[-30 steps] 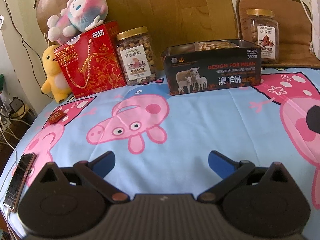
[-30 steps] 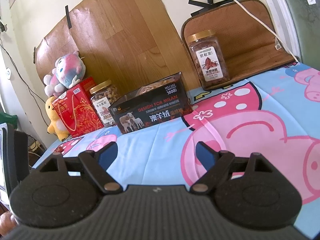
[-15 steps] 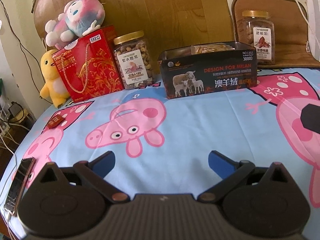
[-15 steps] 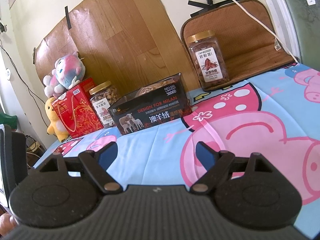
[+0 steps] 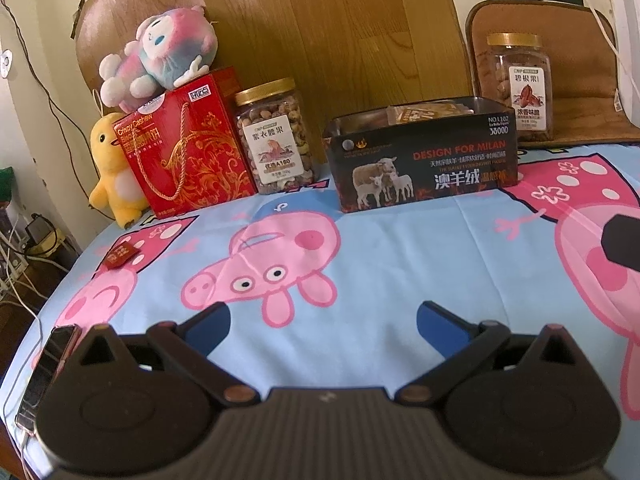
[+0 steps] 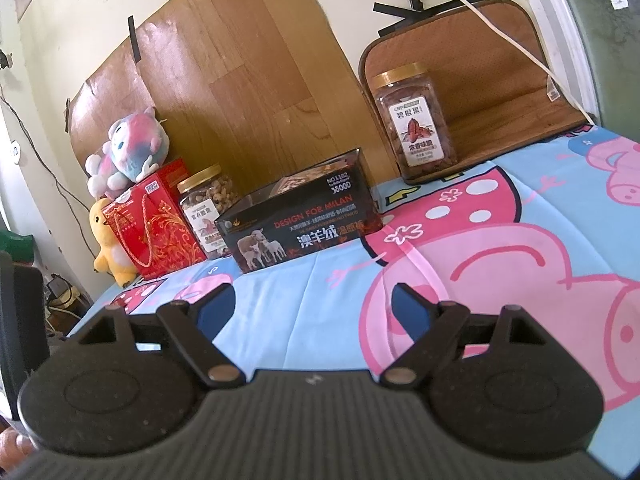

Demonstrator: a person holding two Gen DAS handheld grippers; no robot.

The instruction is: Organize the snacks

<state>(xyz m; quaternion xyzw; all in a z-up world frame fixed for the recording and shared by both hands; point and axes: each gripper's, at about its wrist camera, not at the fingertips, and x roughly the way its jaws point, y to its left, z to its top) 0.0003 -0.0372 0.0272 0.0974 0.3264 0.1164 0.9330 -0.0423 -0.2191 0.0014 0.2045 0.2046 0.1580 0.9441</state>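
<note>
A black open box (image 5: 424, 160) with snack packets inside stands at the back of the bed; it also shows in the right wrist view (image 6: 300, 228). A cashew jar (image 5: 276, 140) (image 6: 204, 212) stands left of it, next to a red gift box (image 5: 184, 152) (image 6: 154, 232). A pecan jar (image 5: 520, 88) (image 6: 416, 120) stands at the back right on a brown cushion. A small red snack packet (image 5: 120, 255) lies at the left edge. My left gripper (image 5: 324, 320) and right gripper (image 6: 314, 302) are open and empty, above the sheet, well short of the box.
Plush toys (image 5: 160, 56) sit on and beside the red gift box. A phone (image 5: 46, 368) lies at the bed's near left edge. A wooden board (image 5: 320, 32) leans on the wall behind. The right gripper's body (image 5: 622, 242) shows at the right edge.
My left gripper has pulled back a little and tilted up, so the box and jars sit lower and smaller in view. The right gripper has barely moved.
</note>
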